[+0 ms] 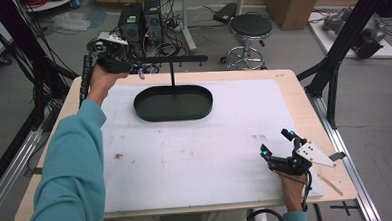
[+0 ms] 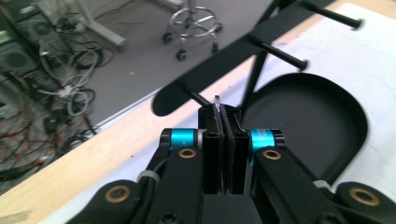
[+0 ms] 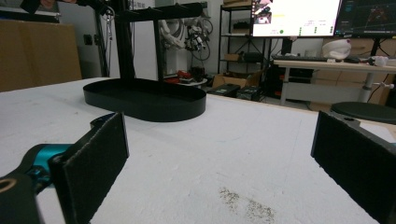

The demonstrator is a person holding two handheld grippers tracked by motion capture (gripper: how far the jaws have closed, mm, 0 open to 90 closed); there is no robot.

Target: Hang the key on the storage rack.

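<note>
The left gripper (image 2: 223, 122) pinches a small metal ring (image 2: 217, 103) beside a peg (image 2: 198, 98) of the black stand (image 1: 173, 102), apparently for hanging, while the right gripper (image 1: 278, 146) rests wide open on the surface (image 1: 196, 160).

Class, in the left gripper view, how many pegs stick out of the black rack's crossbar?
3: one peg beside the left gripper tips, one mid-bar, one toward the far end. More may be hidden.

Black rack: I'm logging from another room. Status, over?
Left gripper shut on small metal piece at rack's crossbar. Right gripper open, resting on table. Nothing in the way.
</note>
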